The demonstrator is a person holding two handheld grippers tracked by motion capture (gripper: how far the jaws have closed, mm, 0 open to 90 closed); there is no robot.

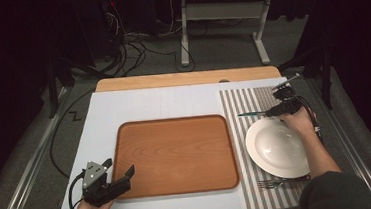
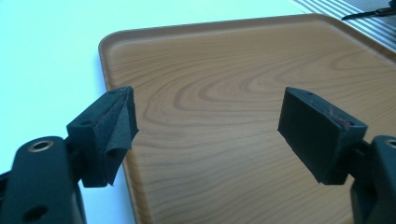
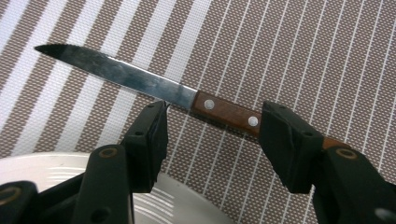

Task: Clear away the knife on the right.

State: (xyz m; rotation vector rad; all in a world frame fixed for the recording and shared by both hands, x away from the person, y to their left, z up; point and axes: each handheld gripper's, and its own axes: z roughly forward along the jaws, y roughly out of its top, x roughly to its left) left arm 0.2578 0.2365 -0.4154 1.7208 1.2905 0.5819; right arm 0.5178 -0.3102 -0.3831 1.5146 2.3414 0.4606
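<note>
Knife [image 3: 154, 91] lies flat on the striped placemat [image 3: 289, 51], just beyond the far rim of the white plate [image 1: 277, 147], blade pointing toward the wooden tray [image 1: 177, 155]. In the right gripper view its wooden handle runs across the gap between your right tool's [image 3: 212, 128] jaws, which stand apart, released, holding nothing. The handle's butt end is hidden behind one jaw, and the other jaw sits near the blade-handle joint; I can't tell whether either touches.

Risks as I judge them: closing from here may pinch along the handle's length rather than across it, so the knife could pivot or skid on the mat. Dip too low and a jaw may clip the plate rim just beneath. Catching the thin blade instead of the handle would likely give a weak hold.

Your left tool [image 2: 210, 123] hangs released over the tray's near left corner, well apart from the knife. A fork [image 1: 272, 183] lies at the plate's near side.
</note>
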